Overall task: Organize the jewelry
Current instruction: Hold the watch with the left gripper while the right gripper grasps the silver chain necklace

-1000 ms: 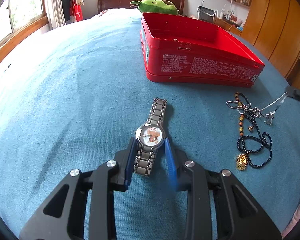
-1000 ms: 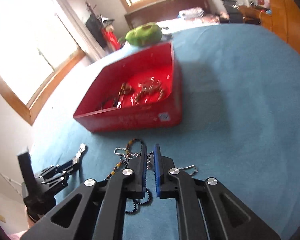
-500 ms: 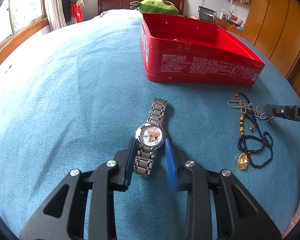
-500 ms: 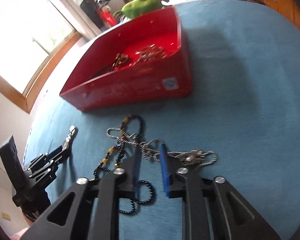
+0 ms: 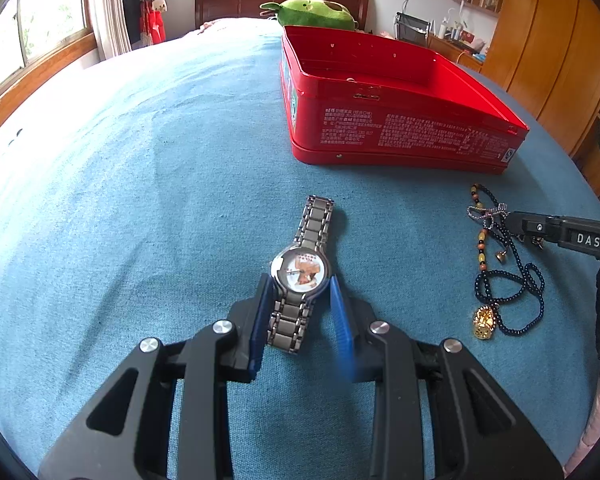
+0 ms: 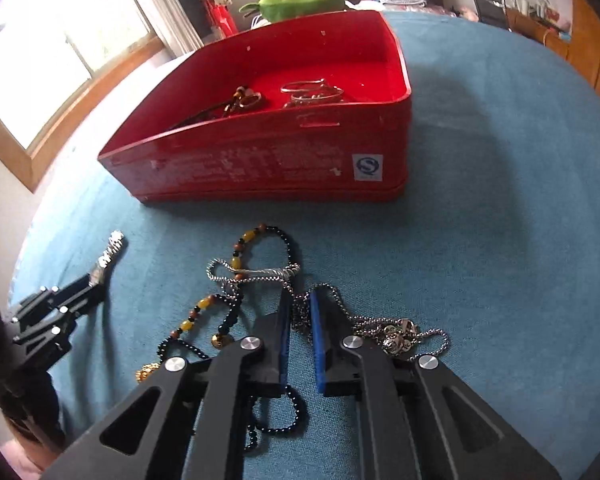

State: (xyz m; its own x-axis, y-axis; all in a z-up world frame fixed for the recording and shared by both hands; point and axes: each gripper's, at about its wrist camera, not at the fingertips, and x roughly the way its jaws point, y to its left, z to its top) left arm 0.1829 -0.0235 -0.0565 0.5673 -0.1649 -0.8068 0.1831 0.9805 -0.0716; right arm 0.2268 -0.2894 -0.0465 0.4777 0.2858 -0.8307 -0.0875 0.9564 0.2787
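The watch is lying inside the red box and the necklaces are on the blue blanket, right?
Not quite. The watch is not in the red box; it lies on the blue blanket in front of it, as the left wrist view shows. The necklaces are on the blanket, as you said.

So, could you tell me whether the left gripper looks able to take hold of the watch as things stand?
Probably yes: the left gripper already straddles the watch on the blue cover, its pads either side of the band, with nothing lying between them.
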